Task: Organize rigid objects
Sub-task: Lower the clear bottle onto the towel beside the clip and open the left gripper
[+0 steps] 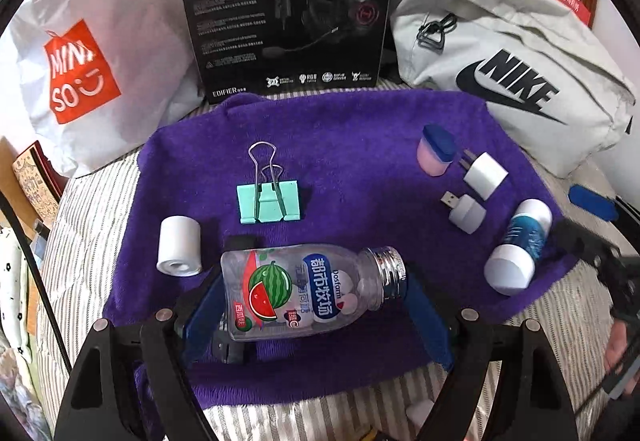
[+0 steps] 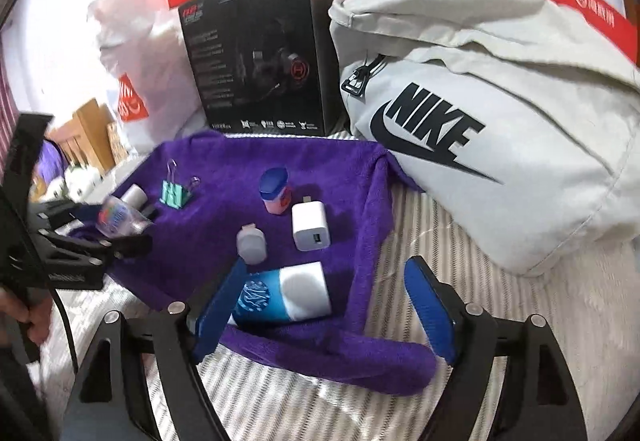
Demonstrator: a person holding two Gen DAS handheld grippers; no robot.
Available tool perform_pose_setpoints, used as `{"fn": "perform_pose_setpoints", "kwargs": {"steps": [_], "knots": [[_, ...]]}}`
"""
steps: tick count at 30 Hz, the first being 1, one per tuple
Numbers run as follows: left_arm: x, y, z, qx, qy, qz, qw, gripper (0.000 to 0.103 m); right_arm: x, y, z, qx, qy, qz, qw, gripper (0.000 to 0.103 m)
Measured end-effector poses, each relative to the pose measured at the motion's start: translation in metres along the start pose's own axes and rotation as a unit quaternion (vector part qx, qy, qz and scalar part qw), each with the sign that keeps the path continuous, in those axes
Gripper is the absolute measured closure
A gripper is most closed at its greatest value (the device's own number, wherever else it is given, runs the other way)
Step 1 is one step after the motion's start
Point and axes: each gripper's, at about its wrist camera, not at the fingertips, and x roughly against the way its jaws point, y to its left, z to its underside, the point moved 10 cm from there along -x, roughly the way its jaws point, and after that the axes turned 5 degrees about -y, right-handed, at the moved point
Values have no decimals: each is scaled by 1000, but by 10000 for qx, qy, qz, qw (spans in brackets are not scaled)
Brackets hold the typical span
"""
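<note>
Purple towel [image 1: 360,145] carries everything. Left to right in left wrist view: white roll [image 1: 179,245] at 9 o'clock, mint binder clip [image 1: 269,201] at 11, clear watermelon-label bottle [image 1: 312,291] lying centre, pink jar with blue lid [image 1: 436,153] at 1, white charger [image 1: 485,175] and USB plug [image 1: 466,211] at 2, blue-and-white tube [image 1: 520,251] at 3. Left gripper [image 1: 312,305] has both blue pads against the bottle's ends, clamped. Right gripper [image 2: 324,305] is wide apart, tube [image 2: 286,295] between its fingers, grasping nothing. Only the right wrist view shows the charger's USB port. Left gripper [image 2: 120,237] there is blurred, bottle label unreadable.
</note>
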Motion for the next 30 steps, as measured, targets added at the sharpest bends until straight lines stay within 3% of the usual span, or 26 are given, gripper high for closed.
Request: {"fn": "perform_pose_setpoints", "kwargs": {"steps": [3, 12, 22, 30], "knots": [[-7, 0, -1, -47, 41, -32, 10000, 19, -5, 4, 9, -59, 188, -105, 9998, 19], [-19, -8, -8, -269, 131, -108, 9995, 20, -13, 16, 18, 436, 162, 133, 9988, 19], [-30, -15, -4, -635, 267, -355, 9970, 20, -16, 11, 21, 47, 209, -101, 9997, 19], [-21, -14, 2, -577, 336, -374, 9971, 20, -15, 10, 20, -58, 209, -193, 9996, 19]]}}
